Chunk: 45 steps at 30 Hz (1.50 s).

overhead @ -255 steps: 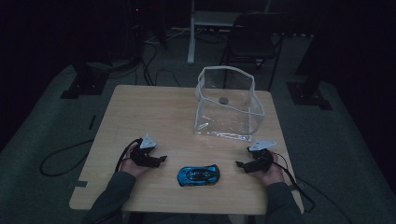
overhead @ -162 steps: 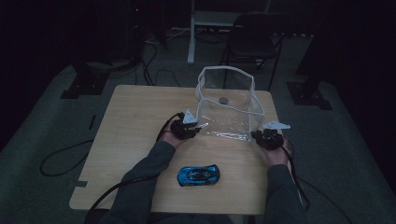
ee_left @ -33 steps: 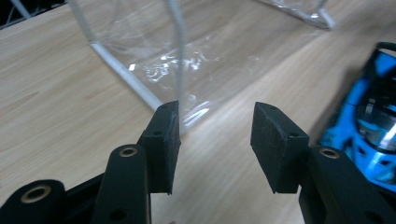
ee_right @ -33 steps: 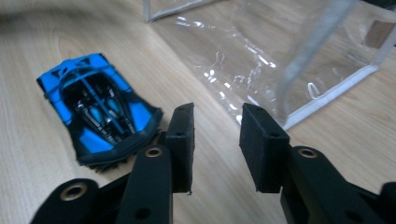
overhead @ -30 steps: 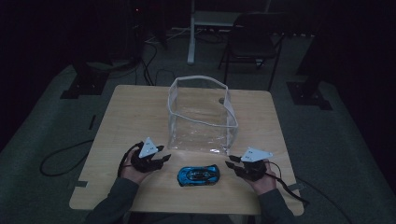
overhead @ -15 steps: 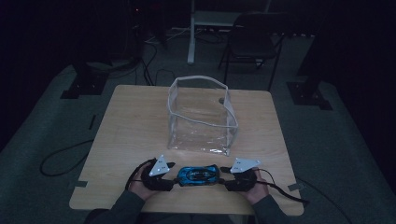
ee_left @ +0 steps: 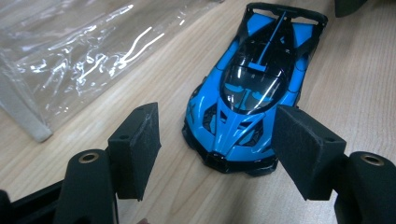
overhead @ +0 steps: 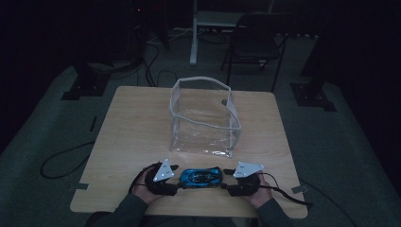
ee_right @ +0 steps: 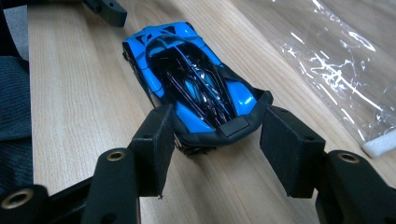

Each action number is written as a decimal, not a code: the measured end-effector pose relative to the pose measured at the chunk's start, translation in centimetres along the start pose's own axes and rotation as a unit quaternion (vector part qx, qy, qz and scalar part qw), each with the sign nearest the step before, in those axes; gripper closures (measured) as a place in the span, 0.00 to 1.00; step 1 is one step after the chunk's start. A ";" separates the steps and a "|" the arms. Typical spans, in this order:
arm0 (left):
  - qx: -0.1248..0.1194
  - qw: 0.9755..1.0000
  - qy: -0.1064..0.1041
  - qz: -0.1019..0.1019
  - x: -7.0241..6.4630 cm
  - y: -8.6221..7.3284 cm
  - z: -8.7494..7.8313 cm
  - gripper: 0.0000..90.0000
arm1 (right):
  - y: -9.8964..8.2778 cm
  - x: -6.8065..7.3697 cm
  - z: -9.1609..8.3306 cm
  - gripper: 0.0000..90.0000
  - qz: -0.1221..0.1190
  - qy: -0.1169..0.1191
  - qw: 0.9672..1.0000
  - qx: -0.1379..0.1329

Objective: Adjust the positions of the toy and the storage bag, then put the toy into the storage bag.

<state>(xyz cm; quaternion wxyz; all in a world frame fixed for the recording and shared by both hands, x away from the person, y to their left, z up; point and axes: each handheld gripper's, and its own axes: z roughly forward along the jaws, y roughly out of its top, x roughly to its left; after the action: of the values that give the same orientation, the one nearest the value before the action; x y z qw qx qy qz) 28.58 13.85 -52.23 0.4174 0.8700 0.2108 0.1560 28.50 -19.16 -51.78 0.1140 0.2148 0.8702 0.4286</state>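
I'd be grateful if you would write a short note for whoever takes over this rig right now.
Left gripper: jaws have just been opening; they straddle one end of the blue toy car, pads apart from it.
Right gripper: jaws also just opening, set around the car's other end, with a gap showing at one pad at least.
The car lies on the table, near the front edge, between the two grippers.
The clear bag stands open just behind it.
Done: bag placed upright by the car.
Left, probably: grip the car, lift it, put it in the bag.

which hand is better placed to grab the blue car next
Right, probably. The right tool already has the blue toy car tail between its open jaws, nearly touching one pad. The left tool frames the nose more loosely.
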 end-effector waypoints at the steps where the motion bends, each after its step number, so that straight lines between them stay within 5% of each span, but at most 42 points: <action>1: -0.002 1.000 0.001 -0.002 0.0 0.0 -0.1 0.37 | 0.0 0.0 0.0 0.49 -0.002 0.000 1.000 -0.001; 13: -0.013 1.000 0.004 -0.002 0.2 0.0 -0.5 0.37 | 0.1 0.1 -0.3 0.49 -0.011 -0.009 1.000 -0.012; 25: -0.020 1.000 -0.015 0.003 0.0 0.4 -0.5 0.43 | 0.4 -0.4 -0.6 0.73 -0.013 -0.023 0.999 -0.031; 36: -0.018 0.999 -0.033 0.022 -0.9 0.7 0.0 0.44 | 0.3 -0.2 -0.4 0.63 -0.013 -0.002 0.999 -0.030; 45: -0.013 0.998 -0.045 0.029 -1.3 0.6 0.8 0.42 | 0.7 0.8 0.9 0.51 -0.038 -0.004 0.999 0.004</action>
<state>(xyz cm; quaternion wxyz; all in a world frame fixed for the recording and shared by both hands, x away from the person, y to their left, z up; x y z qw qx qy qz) 27.98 12.33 -52.33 0.4333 0.8764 0.1641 0.1311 28.34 -17.77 -51.82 0.1329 0.1836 0.8789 0.4197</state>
